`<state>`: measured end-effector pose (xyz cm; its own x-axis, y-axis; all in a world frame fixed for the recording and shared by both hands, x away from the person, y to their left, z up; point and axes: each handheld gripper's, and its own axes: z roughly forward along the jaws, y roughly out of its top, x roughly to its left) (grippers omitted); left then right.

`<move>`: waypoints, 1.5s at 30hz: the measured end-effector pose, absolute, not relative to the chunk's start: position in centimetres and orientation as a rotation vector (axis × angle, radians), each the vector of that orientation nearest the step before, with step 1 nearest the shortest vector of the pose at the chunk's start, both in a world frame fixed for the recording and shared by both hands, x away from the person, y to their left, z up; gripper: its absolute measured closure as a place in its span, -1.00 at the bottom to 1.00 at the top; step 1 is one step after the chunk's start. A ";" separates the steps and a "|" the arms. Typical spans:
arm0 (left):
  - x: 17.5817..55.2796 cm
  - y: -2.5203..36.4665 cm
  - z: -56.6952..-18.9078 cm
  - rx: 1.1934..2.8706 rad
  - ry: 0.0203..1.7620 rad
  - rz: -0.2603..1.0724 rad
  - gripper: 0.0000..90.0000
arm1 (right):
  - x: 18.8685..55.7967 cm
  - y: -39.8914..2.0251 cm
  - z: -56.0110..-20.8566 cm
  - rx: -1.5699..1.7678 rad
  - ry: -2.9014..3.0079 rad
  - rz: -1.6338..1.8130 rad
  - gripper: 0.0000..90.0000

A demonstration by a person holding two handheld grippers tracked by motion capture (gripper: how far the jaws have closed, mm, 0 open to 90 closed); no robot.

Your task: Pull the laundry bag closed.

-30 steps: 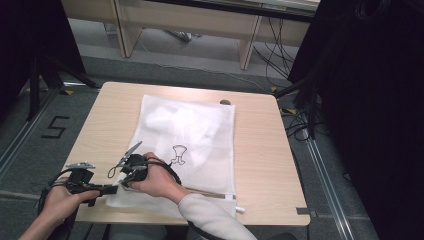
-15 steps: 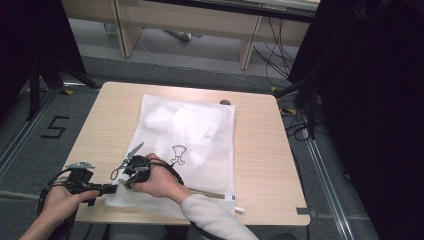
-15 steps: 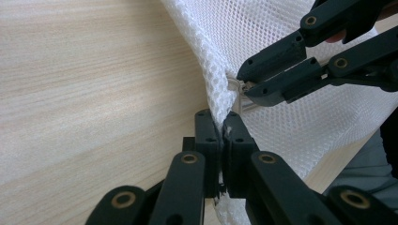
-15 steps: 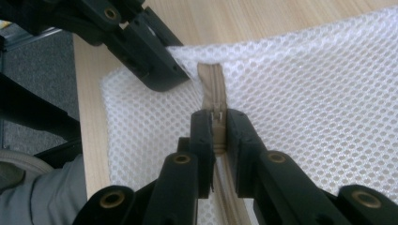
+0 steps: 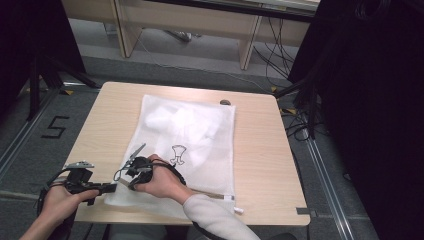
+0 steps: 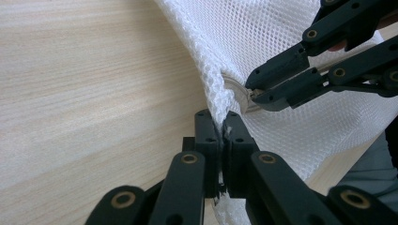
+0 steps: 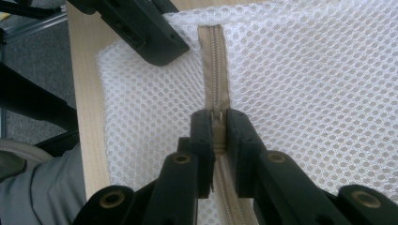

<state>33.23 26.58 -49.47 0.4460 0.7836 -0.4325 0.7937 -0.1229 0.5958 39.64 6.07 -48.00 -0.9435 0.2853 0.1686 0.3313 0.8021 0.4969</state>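
Note:
A white mesh laundry bag (image 5: 200, 125) lies flat on the wooden table (image 5: 260, 150), with white cloth inside and a black print (image 5: 177, 154) showing. My left gripper (image 5: 113, 187) is at the bag's near left corner; in the left gripper view it (image 6: 220, 123) is shut on a fold of the mesh (image 6: 281, 42). My right gripper (image 5: 122, 175) sits just beside it, pointing left. Its jaws (image 7: 218, 117) are shut on the pull of the beige zipper (image 7: 213, 56) that runs along the bag's near edge. The two grippers' tips are nearly touching (image 6: 253, 91).
The table's near left edge (image 7: 84, 117) is right beside both grippers, with grey floor below. A small dark object (image 5: 225, 102) lies at the bag's far right corner. Bare wood (image 5: 110, 120) lies left of the bag, and more to its right.

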 end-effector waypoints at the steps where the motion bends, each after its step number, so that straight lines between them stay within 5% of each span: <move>1: 33.2 26.5 -49.4 1.897 1.331 -0.008 0.91 | 39.6 6.0 -48.0 -0.483 -2.897 -0.831 0.83; 45: 33.3 26.7 -49.4 1.891 1.347 -0.002 0.91 | 39.5 3.2 -48.3 -0.528 -2.898 -0.794 0.83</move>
<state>33.26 26.74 -49.44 0.4334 0.7945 -0.4254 0.7956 -0.1156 0.5947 39.49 3.21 -48.34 -0.9362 0.3044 0.1757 0.3515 0.8050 0.4781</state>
